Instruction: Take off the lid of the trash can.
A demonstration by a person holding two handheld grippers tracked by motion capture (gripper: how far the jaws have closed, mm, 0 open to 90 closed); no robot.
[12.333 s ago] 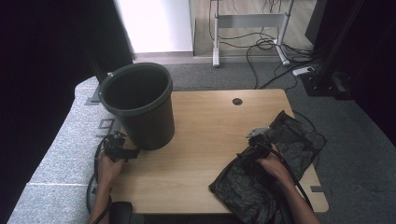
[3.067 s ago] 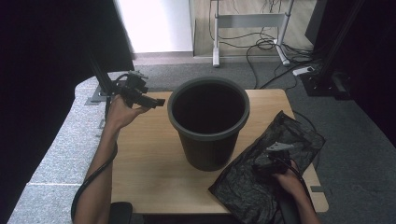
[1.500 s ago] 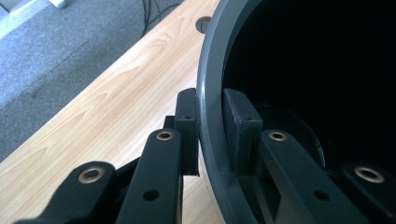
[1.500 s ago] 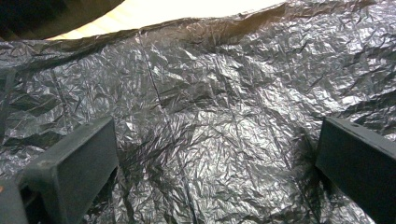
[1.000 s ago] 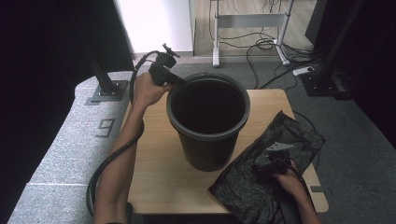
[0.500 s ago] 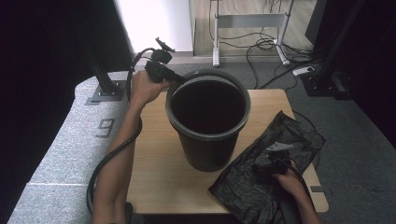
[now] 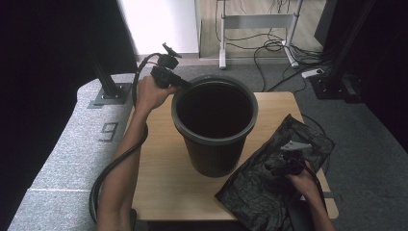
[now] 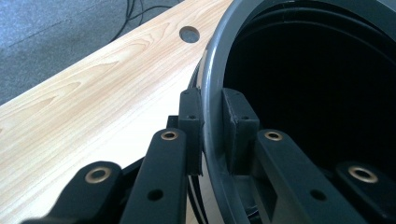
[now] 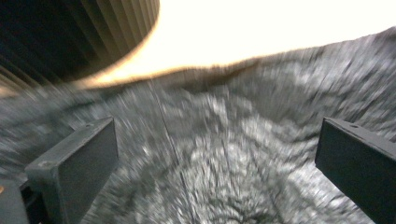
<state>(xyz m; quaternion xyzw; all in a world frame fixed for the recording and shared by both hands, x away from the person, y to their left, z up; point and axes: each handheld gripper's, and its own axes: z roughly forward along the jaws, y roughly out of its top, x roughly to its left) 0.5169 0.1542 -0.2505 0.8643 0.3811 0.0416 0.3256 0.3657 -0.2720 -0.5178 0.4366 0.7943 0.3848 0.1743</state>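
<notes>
A dark grey plastic bin (image 7: 211, 139) stands upright in the middle of the wooden table (image 7: 159, 159). My left gripper (image 7: 185, 84) is shut on the bin's far left rim (image 8: 215, 60), one jaw outside and one inside the wall. A crumpled black bag (image 7: 260, 192) lies on the table's right front corner and hangs over its edge. My right gripper (image 7: 278, 166) hovers just above the bag (image 9: 205, 121), jaws wide open with nothing between them. The right gripper view is blurred, with the bin's ribbed wall (image 9: 70, 32) at upper left.
A round cable hole (image 8: 189, 33) sits in the tabletop beyond the bin. The left gripper's thick cable (image 7: 110, 168) hangs along the person's left forearm. A stand and loose cables (image 7: 269, 45) lie on the floor behind the table.
The bin, once at the table's left, now stands in the middle with my left gripper on its rim. Over the last second my right gripper has lifted slightly off the bag.
</notes>
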